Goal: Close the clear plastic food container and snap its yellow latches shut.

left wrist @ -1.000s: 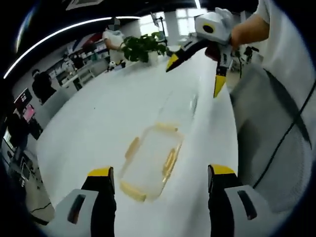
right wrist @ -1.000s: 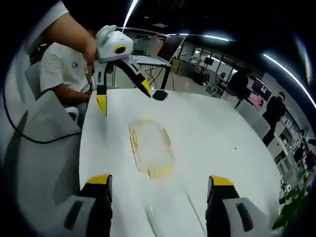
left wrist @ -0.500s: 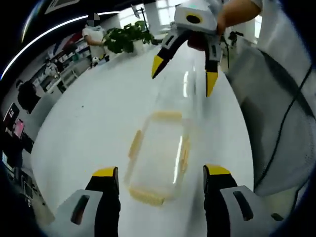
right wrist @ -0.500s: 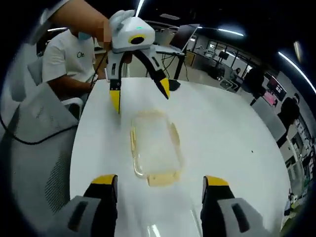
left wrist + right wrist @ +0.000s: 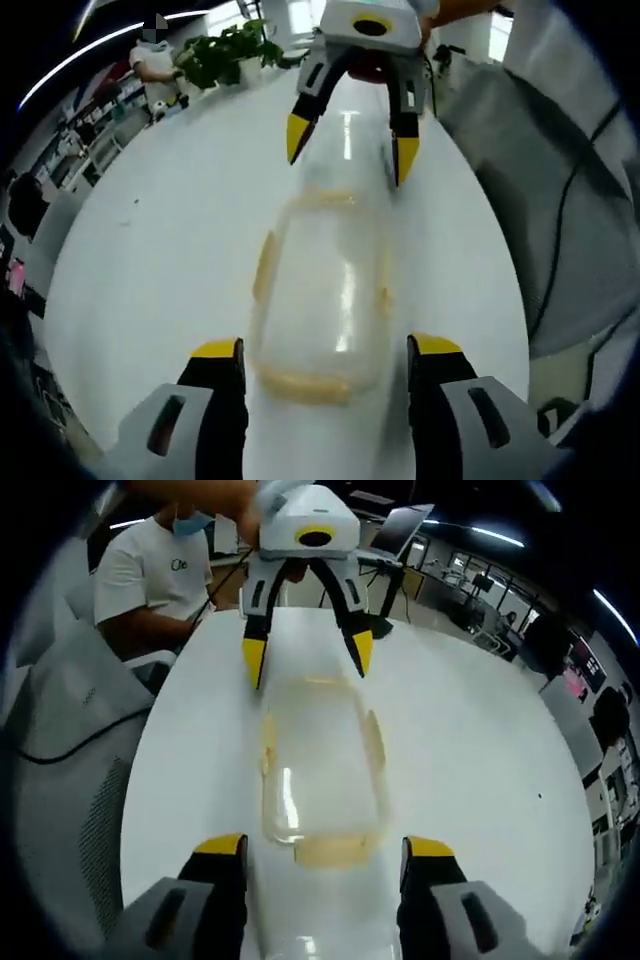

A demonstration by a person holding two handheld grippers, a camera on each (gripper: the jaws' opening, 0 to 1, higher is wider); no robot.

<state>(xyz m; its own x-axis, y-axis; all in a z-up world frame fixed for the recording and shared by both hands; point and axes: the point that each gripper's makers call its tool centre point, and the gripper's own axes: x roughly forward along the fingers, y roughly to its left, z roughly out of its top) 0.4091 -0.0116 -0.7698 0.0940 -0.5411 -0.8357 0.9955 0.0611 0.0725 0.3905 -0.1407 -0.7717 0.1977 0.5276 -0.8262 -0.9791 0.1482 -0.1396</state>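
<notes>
Container: clear plastic food container (image 5: 318, 300) lies flat on the white tabletop (image 5: 150, 250), near its chair-side edge, between the two grippers.
Latches: yellow latches (image 5: 328, 850) show at both ends and along the long sides; whether they are snapped I cannot tell.
Left gripper: left gripper (image 5: 318, 352) sits just off one short end, its jaws spread wide, gripping nothing.
Right gripper: right gripper (image 5: 320, 848) faces it at the opposite short end, jaws likewise spread apart, empty.
Surroundings: a grey chair (image 5: 540, 200) at the table edge; a plant (image 5: 222, 50) at the far edge.
</notes>
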